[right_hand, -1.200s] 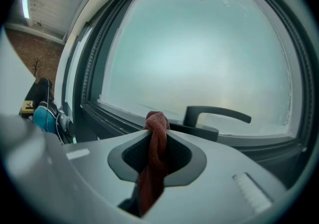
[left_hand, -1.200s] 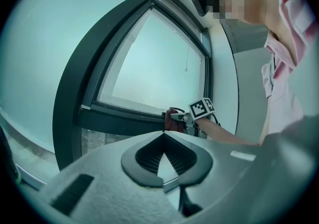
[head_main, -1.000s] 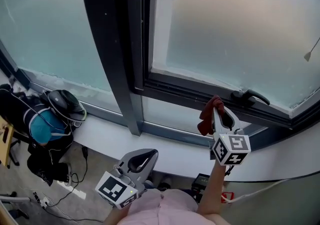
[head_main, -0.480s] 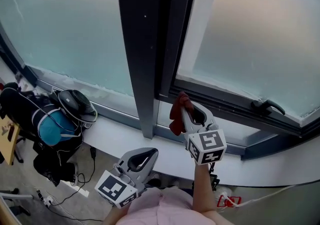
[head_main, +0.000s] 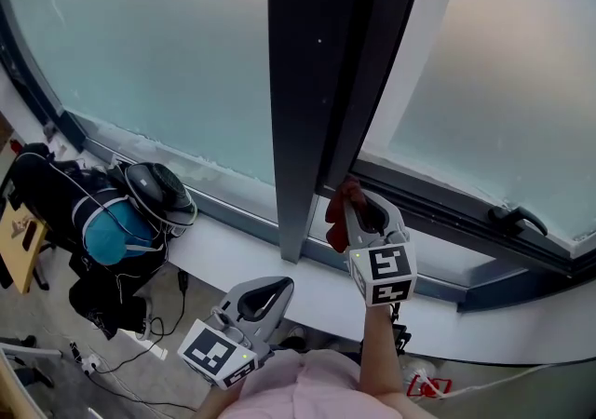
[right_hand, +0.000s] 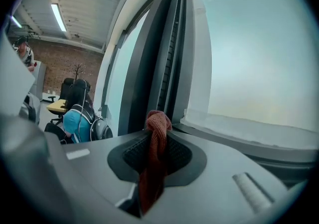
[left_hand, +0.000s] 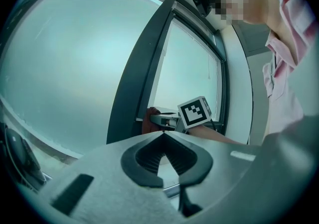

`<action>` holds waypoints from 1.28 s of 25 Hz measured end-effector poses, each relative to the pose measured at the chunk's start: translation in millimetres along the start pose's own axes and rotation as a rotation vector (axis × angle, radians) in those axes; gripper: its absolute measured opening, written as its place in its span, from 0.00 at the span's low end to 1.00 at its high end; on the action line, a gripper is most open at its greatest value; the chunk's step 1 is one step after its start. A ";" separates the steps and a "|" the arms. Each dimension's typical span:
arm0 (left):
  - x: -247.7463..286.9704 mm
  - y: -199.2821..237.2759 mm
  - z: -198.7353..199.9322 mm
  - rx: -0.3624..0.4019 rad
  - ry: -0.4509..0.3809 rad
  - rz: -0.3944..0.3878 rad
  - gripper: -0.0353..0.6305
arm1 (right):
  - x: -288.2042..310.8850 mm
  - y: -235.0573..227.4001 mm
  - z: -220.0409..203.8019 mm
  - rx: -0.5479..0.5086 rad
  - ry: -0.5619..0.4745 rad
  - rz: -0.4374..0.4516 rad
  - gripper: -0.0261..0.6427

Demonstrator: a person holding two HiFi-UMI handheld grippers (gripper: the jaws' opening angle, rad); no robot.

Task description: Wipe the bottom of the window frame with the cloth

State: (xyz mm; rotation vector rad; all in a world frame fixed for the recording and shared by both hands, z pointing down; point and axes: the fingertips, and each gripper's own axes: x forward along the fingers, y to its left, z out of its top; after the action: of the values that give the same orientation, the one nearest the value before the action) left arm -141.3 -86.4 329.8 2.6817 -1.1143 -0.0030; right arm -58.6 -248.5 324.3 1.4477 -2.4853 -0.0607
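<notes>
Office workroom beside a big window.
A dark window frame (head_main: pixel 321 82), a brick wall (right_hand: pixel 65 63), a strip light (right_hand: pixel 59 17) overhead, an office chair (right_hand: pixel 67 84) and a wooden desk (head_main: pixel 20 238); a backpack (head_main: pixel 51 198), helmet (head_main: pixel 160 192) and loose cables (head_main: pixel 149 333) on the floor (head_main: pixel 56 371).

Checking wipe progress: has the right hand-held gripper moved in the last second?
Yes. The right hand-held gripper, gripping the cloth, slid left, away from the window handle toward the mullion.

Right gripper (right_hand: pixel 156 139) clamped on a red knitted cloth (right_hand: pixel 158 122), bunched end poking up close before the dark window frame (right_hand: pixel 167 58), frosted pane (right_hand: pixel 259 44) right of the frame, blue-and-black backpack (right_hand: pixel 76 117) left of it.
</notes>
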 end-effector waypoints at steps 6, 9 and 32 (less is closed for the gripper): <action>6.0 -2.5 1.1 0.002 0.002 -0.014 0.05 | -0.2 0.6 0.2 0.001 -0.003 0.012 0.12; 9.5 -4.3 1.2 0.005 0.004 -0.022 0.05 | -0.3 0.2 0.0 -0.005 -0.005 0.016 0.12; 21.7 -21.3 0.2 0.007 0.004 -0.080 0.05 | -27.2 -32.0 -12.0 0.006 0.012 -0.060 0.12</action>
State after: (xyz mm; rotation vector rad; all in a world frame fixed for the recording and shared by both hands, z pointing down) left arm -111.0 -87.0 326.8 2.7292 -1.0061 -0.0076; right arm -15.7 -240.1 324.9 1.5211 -2.4345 -0.0556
